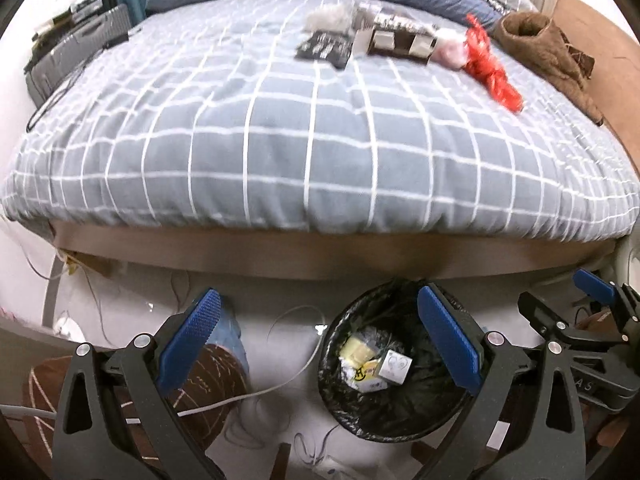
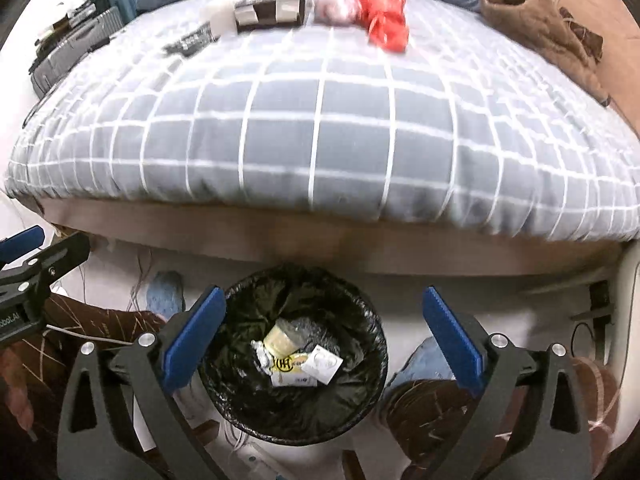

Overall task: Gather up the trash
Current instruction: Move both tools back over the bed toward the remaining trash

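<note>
Two black grippers: left gripper [image 1: 320, 344] and right gripper [image 2: 320, 344], each with triangular cut-out linkage arms behind the jaws, silver round screws at the pivots, and ribbed blue pads [image 2: 194, 336] lining the inner faces. Pale lettering on the housings. Below the jaws, brown line-patterned trousers [image 2: 432, 412] and blue slippers [image 2: 164, 292].

- The litter on the bed [image 1: 320, 120] is motion-blurred; the print on the dark packets [image 1: 324, 46] cannot be read.
- The bin [image 1: 396, 372] rim is partly hidden by a gripper finger [image 1: 448, 340].
- The brown garment [image 2: 536, 28] is cut off near the frame edge.
</note>
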Demonstrator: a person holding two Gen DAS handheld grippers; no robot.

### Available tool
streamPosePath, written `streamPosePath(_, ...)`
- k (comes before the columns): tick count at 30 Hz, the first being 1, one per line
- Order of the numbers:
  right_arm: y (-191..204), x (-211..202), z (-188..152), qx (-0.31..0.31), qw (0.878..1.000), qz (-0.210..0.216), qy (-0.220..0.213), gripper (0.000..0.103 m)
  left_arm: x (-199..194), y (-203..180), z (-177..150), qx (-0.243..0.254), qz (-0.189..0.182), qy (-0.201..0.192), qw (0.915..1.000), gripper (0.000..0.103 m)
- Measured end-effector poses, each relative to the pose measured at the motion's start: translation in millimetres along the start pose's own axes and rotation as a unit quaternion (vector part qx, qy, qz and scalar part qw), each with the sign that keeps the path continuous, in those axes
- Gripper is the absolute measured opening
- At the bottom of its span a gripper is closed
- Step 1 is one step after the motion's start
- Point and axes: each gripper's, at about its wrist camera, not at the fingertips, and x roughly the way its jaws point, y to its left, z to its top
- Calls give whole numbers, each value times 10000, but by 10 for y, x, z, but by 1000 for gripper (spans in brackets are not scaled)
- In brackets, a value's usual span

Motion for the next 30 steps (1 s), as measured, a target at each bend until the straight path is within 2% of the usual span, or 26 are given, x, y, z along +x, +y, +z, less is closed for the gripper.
streamPosePath(19,-73,-625,575,-90,9962,-66,-868,95,-643,-109,565,133,67,-664,9977,97)
streamPosePath(30,-198,-762,1062,18,9922,-126,-1243,95,-682,-122,989,99,72,-877,9961,97)
